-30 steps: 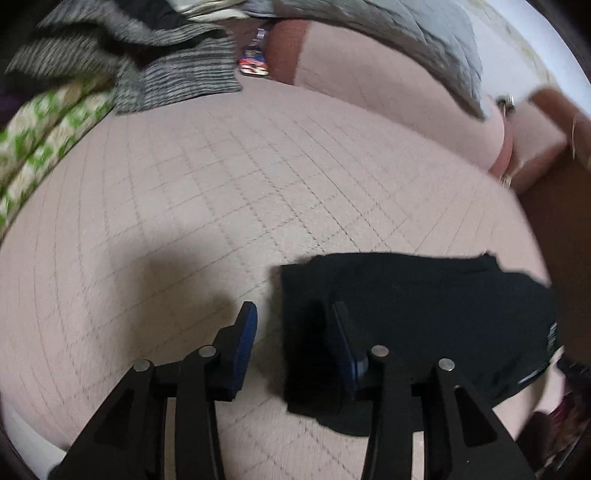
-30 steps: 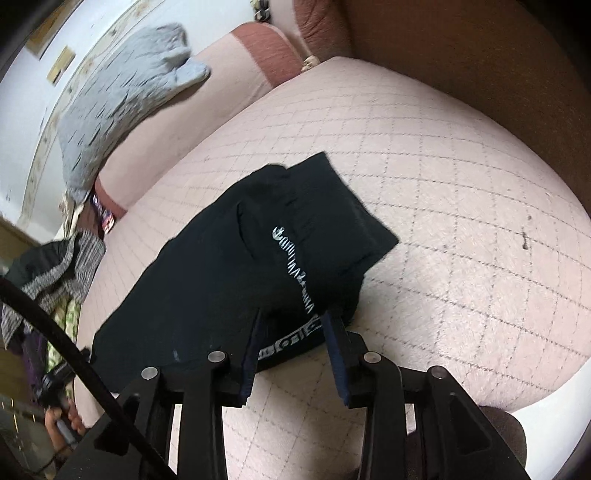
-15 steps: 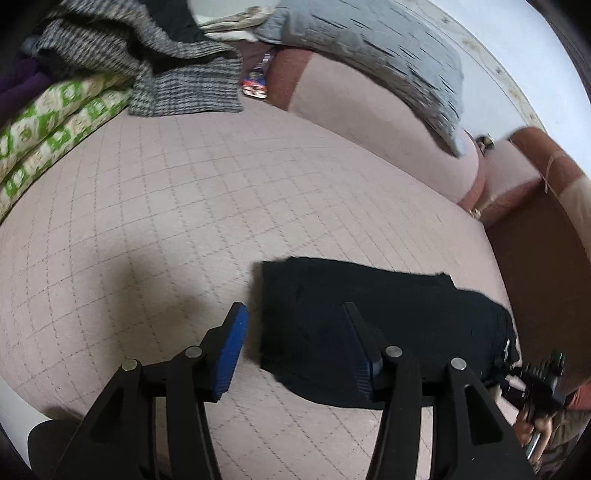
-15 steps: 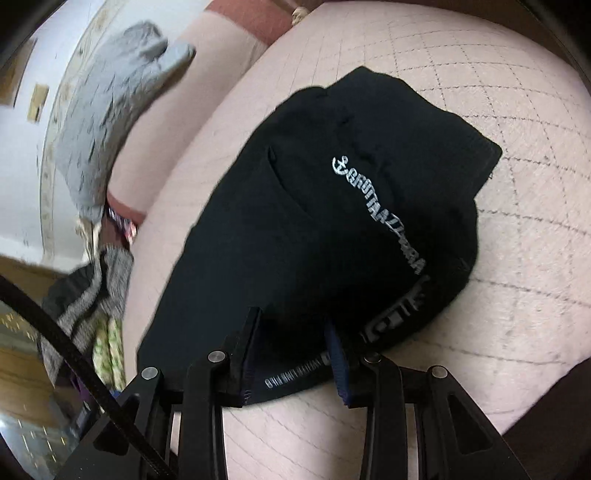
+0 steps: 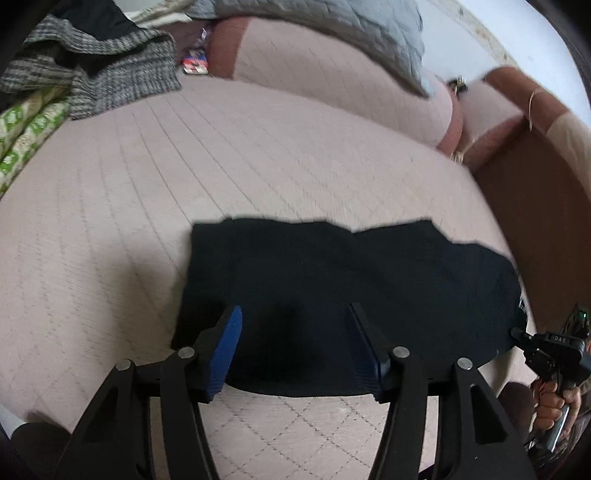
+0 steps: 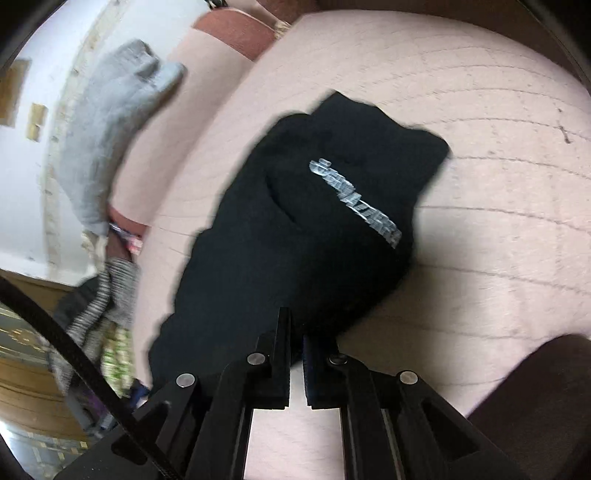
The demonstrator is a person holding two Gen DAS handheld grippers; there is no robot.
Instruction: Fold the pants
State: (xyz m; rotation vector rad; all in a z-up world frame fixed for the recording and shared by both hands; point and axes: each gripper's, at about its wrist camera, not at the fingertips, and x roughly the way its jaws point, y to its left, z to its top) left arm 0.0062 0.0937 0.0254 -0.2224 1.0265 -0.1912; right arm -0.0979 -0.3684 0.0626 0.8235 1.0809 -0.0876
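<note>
Closest in the left wrist view, the left gripper [image 5: 293, 341] has its fingers spread wide, hanging over the near edge of the black pants [image 5: 343, 295], both blue pads [image 5: 226, 347] over the fabric without pinching it. The pants lie folded in a long strip on the pink quilted bed [image 5: 184, 177].

In the right wrist view, the right gripper [image 6: 295, 349] has its fingers nearly pressed together, pinching the near edge of the pants [image 6: 295, 229]. Only this view shows the silver lettering [image 6: 356, 203] on the fabric, but it's way too blurred to read.

The left view also catches the right gripper [image 5: 554, 350] from outside at the strip's far right end, with "DAS" on its black body and a hand [image 5: 557, 400] on the handle.

Farther back: a grey knit garment [image 5: 110, 74], a green patterned cloth [image 5: 26, 136], and a grey quilted pillow [image 5: 332, 26] leaning on the bolster [image 5: 332, 74].
</note>
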